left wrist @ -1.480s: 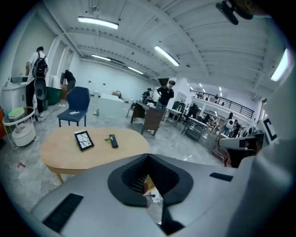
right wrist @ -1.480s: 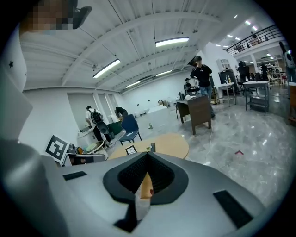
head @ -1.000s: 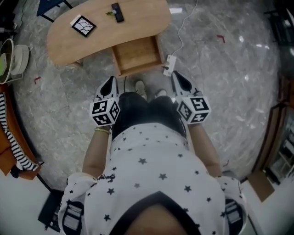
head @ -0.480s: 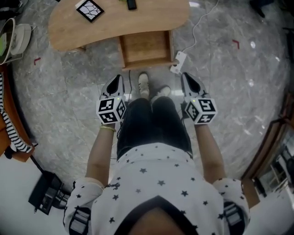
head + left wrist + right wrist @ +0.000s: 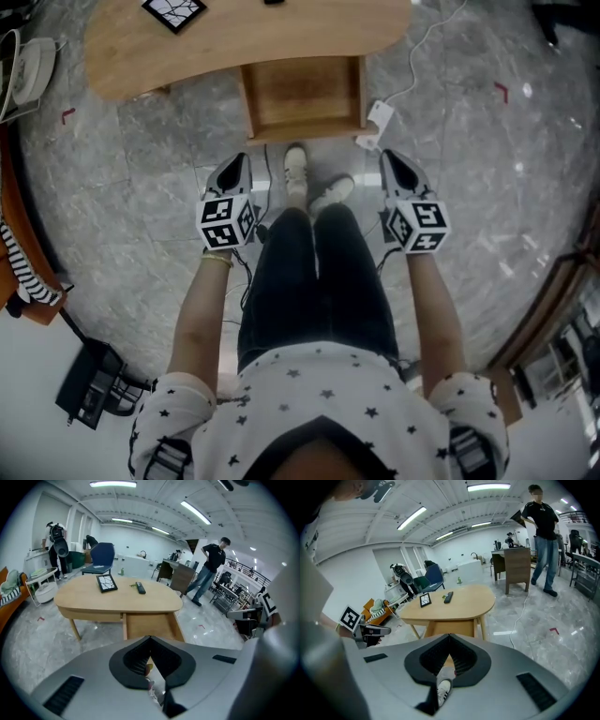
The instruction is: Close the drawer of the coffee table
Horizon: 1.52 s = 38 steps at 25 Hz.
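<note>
Left gripper (image 5: 233, 163), right gripper (image 5: 397, 159) sank; drawer (image 5: 305, 94) open.

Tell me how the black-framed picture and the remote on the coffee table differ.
The framed picture is square, its white face crossed by black lines; the remote is a slim, all-dark bar. The framed picture is the wider of the two. In the left gripper view the framed picture sits left of the open drawer, while the remote sits roughly in line with it. Both rest on top of the coffee table, apart from each other.
</note>
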### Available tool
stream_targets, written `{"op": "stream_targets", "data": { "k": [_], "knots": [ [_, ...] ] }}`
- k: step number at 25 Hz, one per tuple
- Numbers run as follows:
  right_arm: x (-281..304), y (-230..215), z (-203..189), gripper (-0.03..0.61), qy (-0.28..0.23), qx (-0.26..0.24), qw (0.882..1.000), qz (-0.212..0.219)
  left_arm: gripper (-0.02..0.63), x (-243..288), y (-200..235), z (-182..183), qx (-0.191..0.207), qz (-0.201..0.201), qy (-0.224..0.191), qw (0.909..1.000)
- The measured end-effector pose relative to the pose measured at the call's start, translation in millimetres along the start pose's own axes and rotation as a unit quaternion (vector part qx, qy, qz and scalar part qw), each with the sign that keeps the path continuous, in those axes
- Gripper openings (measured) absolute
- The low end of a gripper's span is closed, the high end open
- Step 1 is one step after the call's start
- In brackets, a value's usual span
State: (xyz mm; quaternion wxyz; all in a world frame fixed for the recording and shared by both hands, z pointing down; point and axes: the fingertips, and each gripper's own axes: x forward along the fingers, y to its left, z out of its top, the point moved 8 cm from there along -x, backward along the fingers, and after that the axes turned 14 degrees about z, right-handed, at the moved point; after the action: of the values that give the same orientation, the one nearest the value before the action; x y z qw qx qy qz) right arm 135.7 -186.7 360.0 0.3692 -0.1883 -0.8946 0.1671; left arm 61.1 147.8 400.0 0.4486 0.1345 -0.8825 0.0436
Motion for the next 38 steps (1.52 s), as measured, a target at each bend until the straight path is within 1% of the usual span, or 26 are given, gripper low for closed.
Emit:
{"op": "stream_targets", "data": {
  "k": [7,14,20,23,25,27,29,31,35,38],
  "knots": [
    [37.3,-42.3,-41.0,0.009,0.028,0.004,0.999,-0.015,0.011,46.0,4.6,-31.3,0.014,0.005,0.021,0.9997],
    [70.6,-70.9,-76.0,0.011,0.058,0.004,0.998,-0.015,0.011,84.1,10.5,-60.9,0.025,0.015,0.041,0.9987],
    [89.9,-93.7,-102.1,0.011,0.092,0.004,0.996,-0.012,0.017,112.2,16.7,-84.1,0.052,0.030,0.065,0.9961],
    [98.8,-103.4,-111.9,0.011,0.115,-0.005,0.993,-0.013,0.056,125.4,20.0,-95.8,0.067,0.031,0.079,0.9942],
    [104.7,-107.9,-117.0,0.015,0.134,-0.022,0.991,-0.015,0.103,132.8,21.3,-103.9,0.081,0.027,0.088,0.9924],
    [110.4,-111.0,-120.8,0.035,0.152,-0.038,0.988,-0.014,0.137,138.7,22.6,-111.7,0.105,0.025,0.099,0.9892],
    [116.0,-114.5,-123.7,0.081,0.166,-0.052,0.985,-0.013,0.163,144.4,23.3,-118.2,0.136,0.027,0.109,0.9844],
    [121.0,-117.8,-126.1,0.115,0.183,-0.070,0.981,-0.014,0.187,151.4,23.1,-123.0,0.158,0.027,0.115,0.9803],
    [130.4,-121.9,-130.9,0.171,0.214,-0.112,0.970,-0.016,0.223,165.2,24.7,-130.9,0.176,0.026,0.132,0.9751],
    [136.4,-127.2,-137.2,0.197,0.246,-0.142,0.959,-0.014,0.236,175.2,24.4,-134.8,0.197,0.026,0.140,0.9700]
  ]
}}
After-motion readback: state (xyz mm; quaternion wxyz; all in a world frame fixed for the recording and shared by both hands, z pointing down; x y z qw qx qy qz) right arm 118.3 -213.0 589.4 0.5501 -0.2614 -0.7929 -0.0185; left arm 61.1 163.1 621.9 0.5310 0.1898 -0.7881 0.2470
